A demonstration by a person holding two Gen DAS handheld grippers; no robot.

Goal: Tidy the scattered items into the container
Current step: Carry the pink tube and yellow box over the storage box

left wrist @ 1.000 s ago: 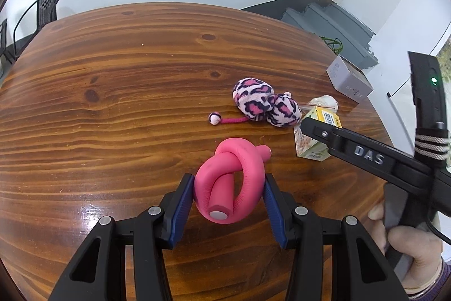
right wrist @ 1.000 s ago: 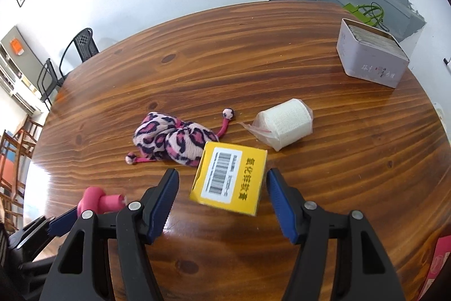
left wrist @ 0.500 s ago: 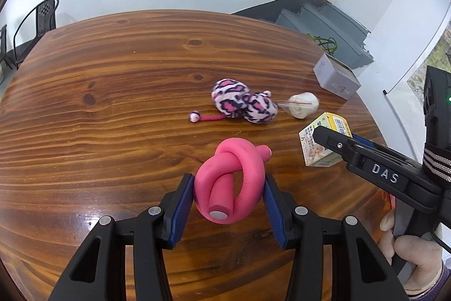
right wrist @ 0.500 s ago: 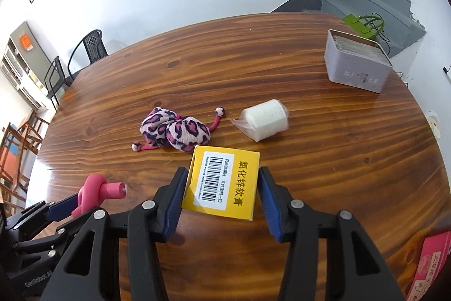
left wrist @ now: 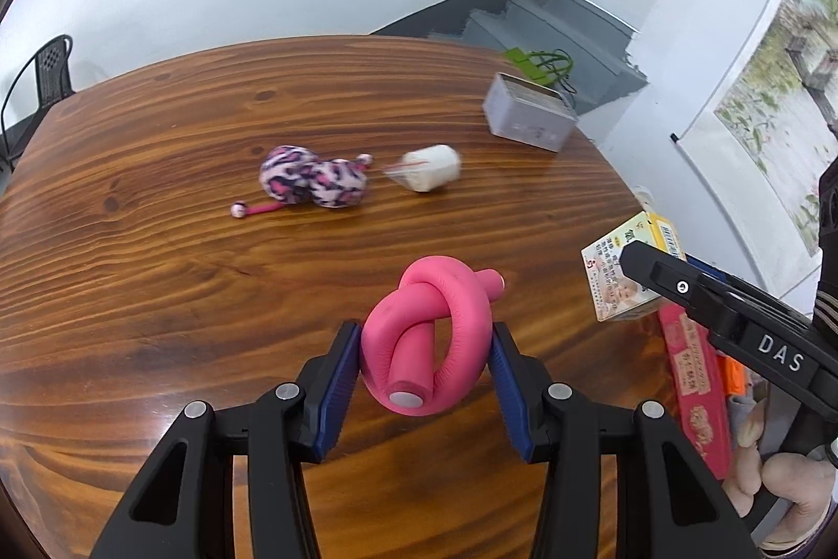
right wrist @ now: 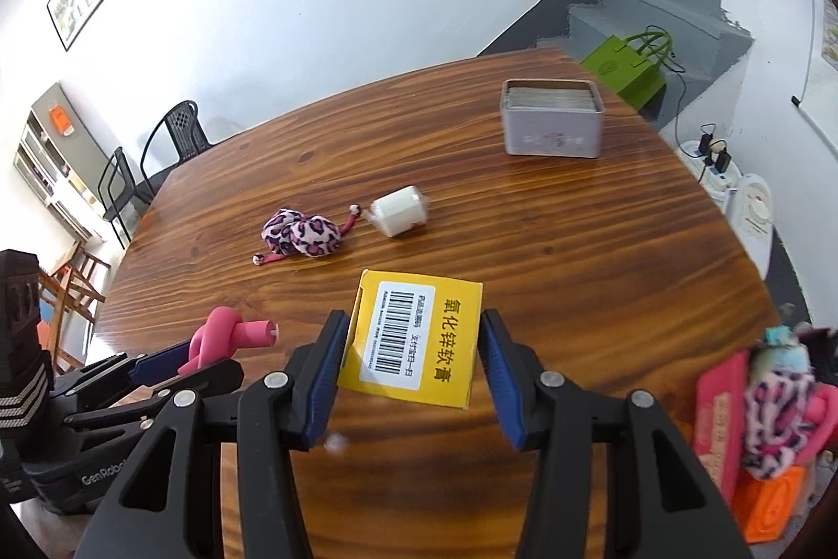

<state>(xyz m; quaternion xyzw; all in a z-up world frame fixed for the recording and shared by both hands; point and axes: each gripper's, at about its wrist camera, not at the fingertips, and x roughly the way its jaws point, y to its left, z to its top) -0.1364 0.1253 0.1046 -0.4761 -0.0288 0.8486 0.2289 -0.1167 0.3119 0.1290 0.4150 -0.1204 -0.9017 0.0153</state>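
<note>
Left gripper point(left wrist: 425, 362) pinching pink knotted tube point(left wrist: 427, 341) between both fingers; right gripper point(right wrist: 412, 362) clamping yellow box point(right wrist: 414, 344) above desk point(right wrist: 576, 244).

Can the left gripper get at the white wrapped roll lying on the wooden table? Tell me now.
Probably not yet. The left gripper is shut on the knotted pink foam tube, so its jaws are full. The path across the wooden table to the white wrapped roll looks free.

White roll point(left wrist: 430, 174) motion-blurred; red box point(right wrist: 718, 417) partly hidden beyond table edge
</note>
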